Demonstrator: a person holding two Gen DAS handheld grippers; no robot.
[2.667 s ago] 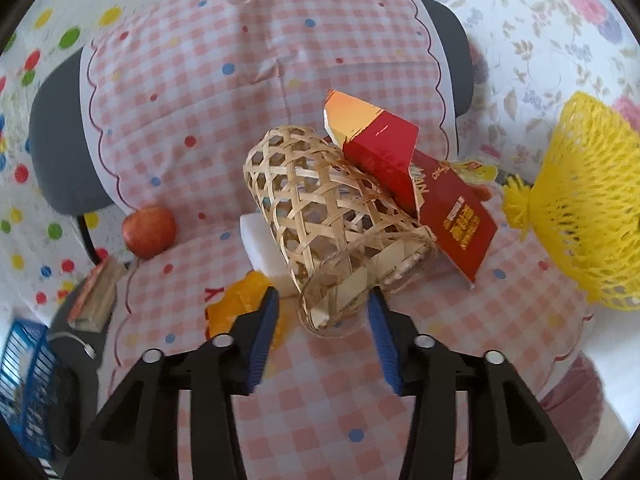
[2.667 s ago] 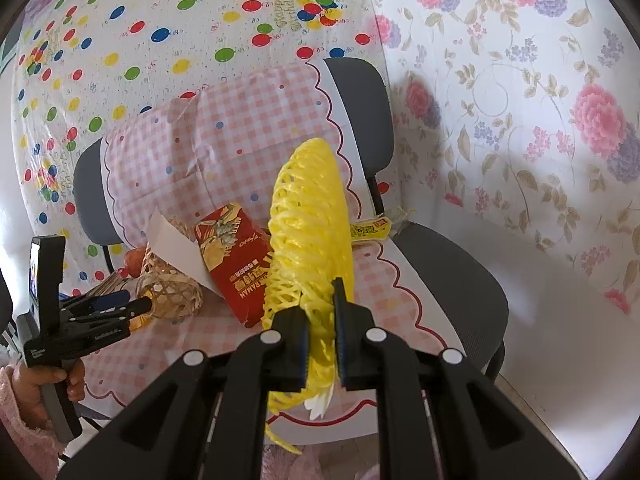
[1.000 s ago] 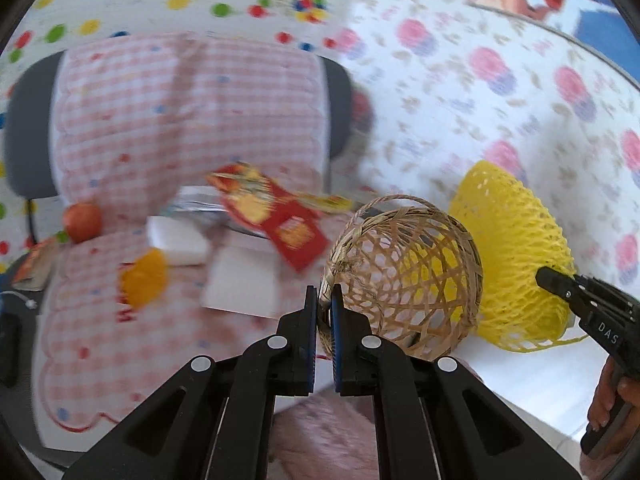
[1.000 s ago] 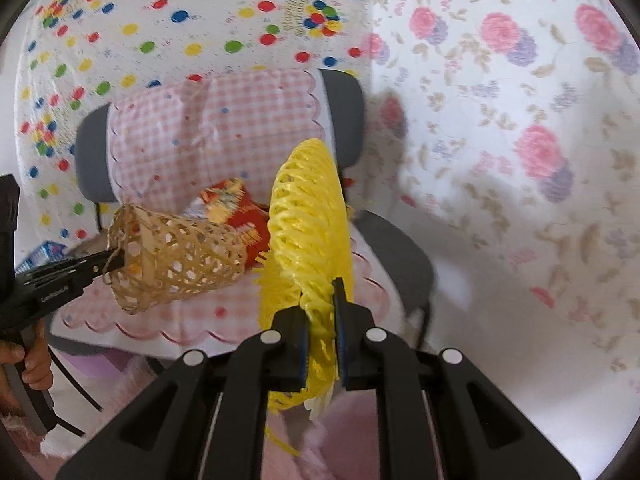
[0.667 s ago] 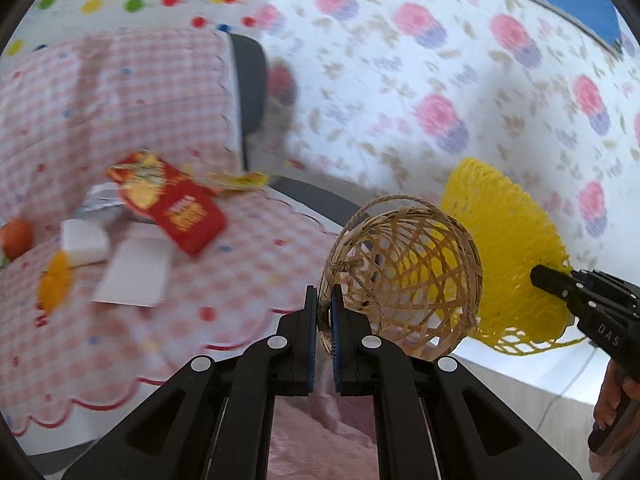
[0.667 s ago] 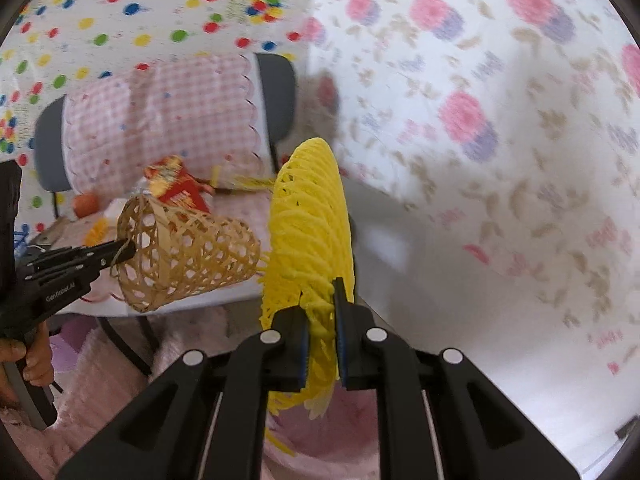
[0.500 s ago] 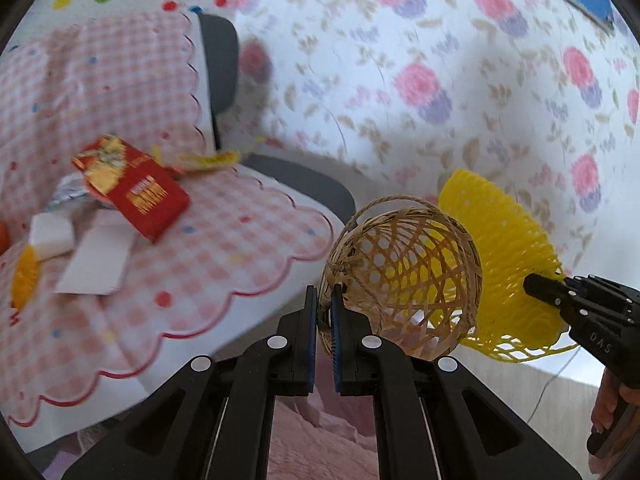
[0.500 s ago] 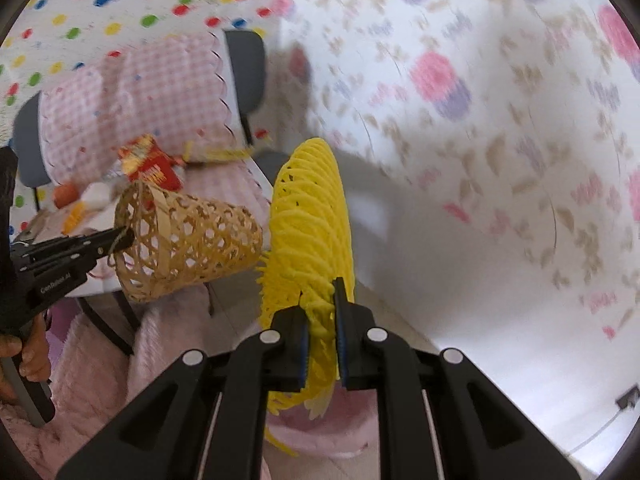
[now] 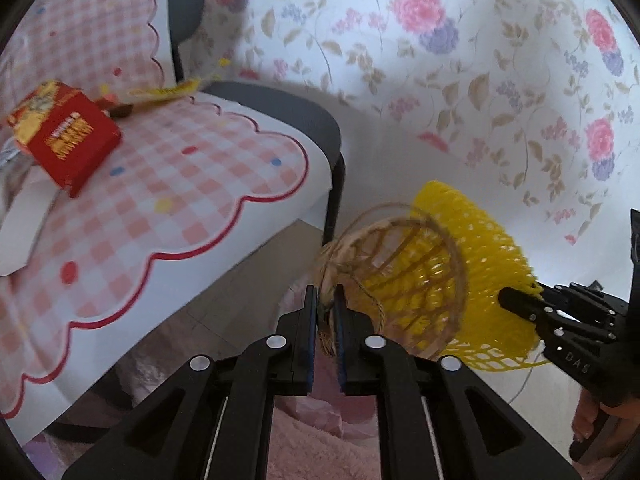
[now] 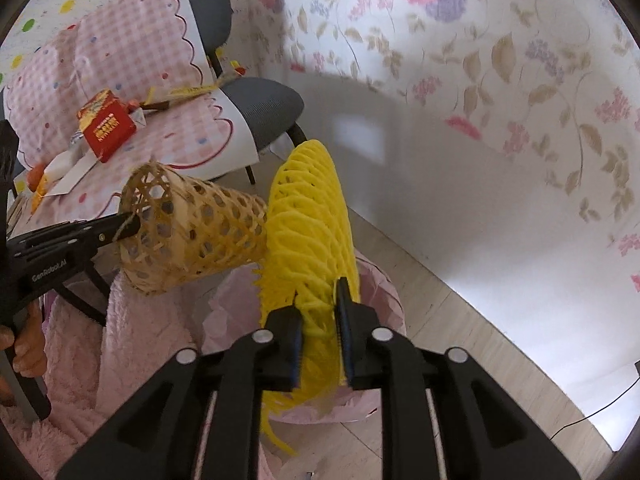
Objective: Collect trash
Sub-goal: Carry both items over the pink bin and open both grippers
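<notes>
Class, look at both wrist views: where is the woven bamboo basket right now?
The woven bamboo basket hangs off the chair, held by the left gripper, touching the yellow foam net, above the pink-lined bin.

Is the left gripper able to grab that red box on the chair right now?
Probably not as things stand. The left gripper is shut on the woven basket, so its jaws are taken, and it hangs off past the chair's edge while the red box lies back on the seat.
</notes>
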